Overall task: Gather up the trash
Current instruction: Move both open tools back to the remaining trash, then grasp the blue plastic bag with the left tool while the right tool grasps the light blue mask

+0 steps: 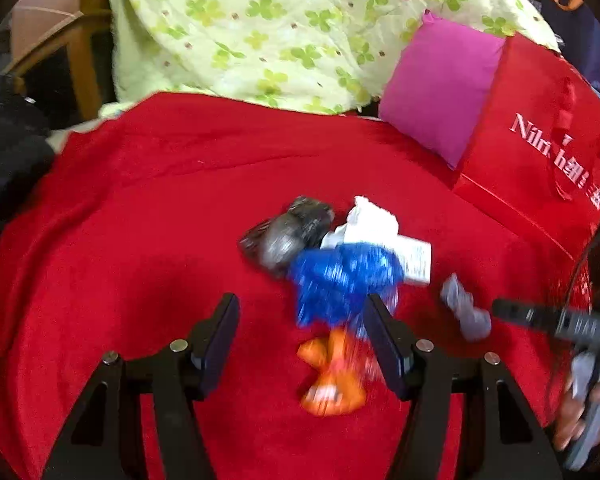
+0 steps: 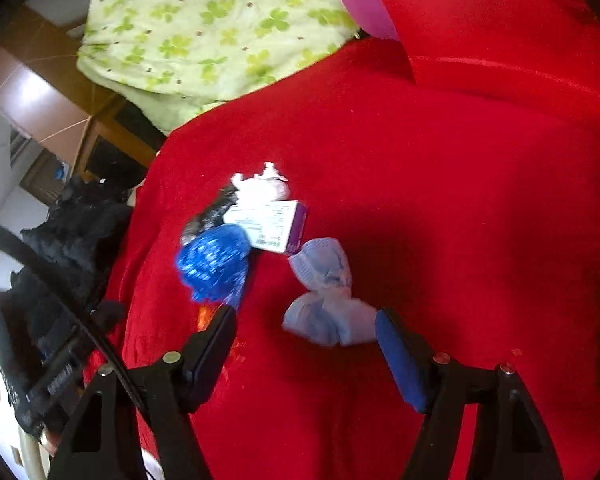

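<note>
**Both grippers wide over litter on the red blanket**

Left wrist view: The left gripper point(image 1: 302, 320) stands wide, holding nothing. An orange wrapper point(image 1: 332, 376) lies between its fingers, the blue foil wrapper point(image 1: 342, 280) just ahead, partly hidden by the right-hand finger. Beyond sit a dark grey crumpled wrapper point(image 1: 288, 236), a white tissue point(image 1: 372, 216) and a small white carton point(image 1: 416, 258), all bunched together and touching. A pale crumpled wad point(image 1: 466, 308) lies apart to the right. All rest on the red blanket point(image 1: 160, 208). A red paper bag point(image 1: 540, 152) with white lettering stands at right, a magenta cushion point(image 1: 440, 84) against it, a green clover-print quilt point(image 1: 260, 28) behind. The other gripper's body intrudes at the right edge.

Right wrist view: The right gripper point(image 2: 306, 328) is spread wide and empty, the pale crumpled wad point(image 2: 324, 300) lying between its fingers. The blue foil wrapper point(image 2: 214, 266) sits ahead of the left-hand finger, which masks most of the orange wrapper point(image 2: 204, 314). The small white carton point(image 2: 270, 226) and white tissue point(image 2: 262, 186) lie beyond. Dark clothing point(image 2: 80, 224) is heaped off the blanket's left edge.
</note>
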Available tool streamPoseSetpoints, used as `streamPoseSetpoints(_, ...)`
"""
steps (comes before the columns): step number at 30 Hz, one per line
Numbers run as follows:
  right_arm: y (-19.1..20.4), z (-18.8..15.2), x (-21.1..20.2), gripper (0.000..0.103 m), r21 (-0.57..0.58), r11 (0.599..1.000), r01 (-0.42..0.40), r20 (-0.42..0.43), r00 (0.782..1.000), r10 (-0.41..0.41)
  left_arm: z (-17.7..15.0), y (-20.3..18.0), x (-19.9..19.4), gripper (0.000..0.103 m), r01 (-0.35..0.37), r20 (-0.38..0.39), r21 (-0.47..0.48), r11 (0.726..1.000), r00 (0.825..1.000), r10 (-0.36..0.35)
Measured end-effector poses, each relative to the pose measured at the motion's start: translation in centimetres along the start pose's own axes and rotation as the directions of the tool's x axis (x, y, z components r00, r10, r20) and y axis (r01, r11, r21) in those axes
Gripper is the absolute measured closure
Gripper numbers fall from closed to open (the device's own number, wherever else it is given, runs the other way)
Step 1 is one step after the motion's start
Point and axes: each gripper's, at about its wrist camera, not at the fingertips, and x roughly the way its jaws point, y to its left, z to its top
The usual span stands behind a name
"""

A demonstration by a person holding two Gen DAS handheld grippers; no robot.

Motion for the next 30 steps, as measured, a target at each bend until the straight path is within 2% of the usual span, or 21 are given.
streamPoseSetpoints(3,-0.6,0.5,1.9,0.032,0.001,1.000,0.019,-0.023,1.000,-0.019,1.8,-0.4,3.6,0.038,0.035,-0.042,-0.018,0.999,0.998,-0.036)
streamPoseSetpoints(6,-0.9,0.6,3.2,0.037,-0.009,0.999,0.035,-0.058,0.998,-0.035,2.2,-1.1,6.3,0.038,0.050,-0.093,-0.012,0.999,0.994,-0.051)
streamPoseSetpoints(9,-0.9,0.4,3.7,0.047,-0.030,0.998,0.055,-0.059,0.997,-0.057,1.7,-1.9,8.6,0.038,0.096,-0.135,-0.040,0.995,0.986,-0.101)
streamPoseSetpoints(11,-0.7,0.2,3.7,0.062,-0.042,0.998,0.056,-0.056,0.997,-0.059,1.3,-1.9,9.0,0.041,0.097,-0.132,-0.070,0.993,0.986,-0.106)
streamPoseSetpoints(14,-0.2,-0.3,2.8,0.069,-0.067,0.996,0.057,-0.023,0.998,-0.059,1.0,-2.1,8.4,0.052,0.100,-0.117,-0.094,0.990,0.987,-0.111)
streamPoseSetpoints(16,0.3,-0.6,1.6,0.070,-0.081,0.996,0.037,0.021,0.999,-0.035,0.9,-2.3,7.5,0.059,0.104,-0.104,-0.094,0.990,0.988,-0.114)
streamPoseSetpoints(20,1.4,-1.3,-1.2,0.070,-0.114,0.993,-0.009,0.105,0.994,0.021,0.7,-3.1,3.7,0.060,0.085,-0.036,-0.086,0.993,0.995,-0.088)
streamPoseSetpoints(24,2.5,-2.9,-4.8,0.070,-0.139,0.990,-0.034,0.180,0.982,0.059,0.2,-4.4,-1.9,0.060,0.040,0.050,-0.055,0.998,0.998,-0.037)
streamPoseSetpoints(27,2.9,-4.4,-7.9,0.070,-0.156,0.987,-0.043,0.218,0.973,0.077,-0.3,-6.2,-6.3,0.060,-0.020,0.119,-0.019,1.000,0.993,0.022)
streamPoseSetpoints(30,3.4,-5.2,-11.5,0.070,-0.169,0.984,-0.053,0.259,0.961,0.096,-0.8,-8.4,-10.1,0.059,-0.082,0.196,0.014,0.997,0.977,0.078)
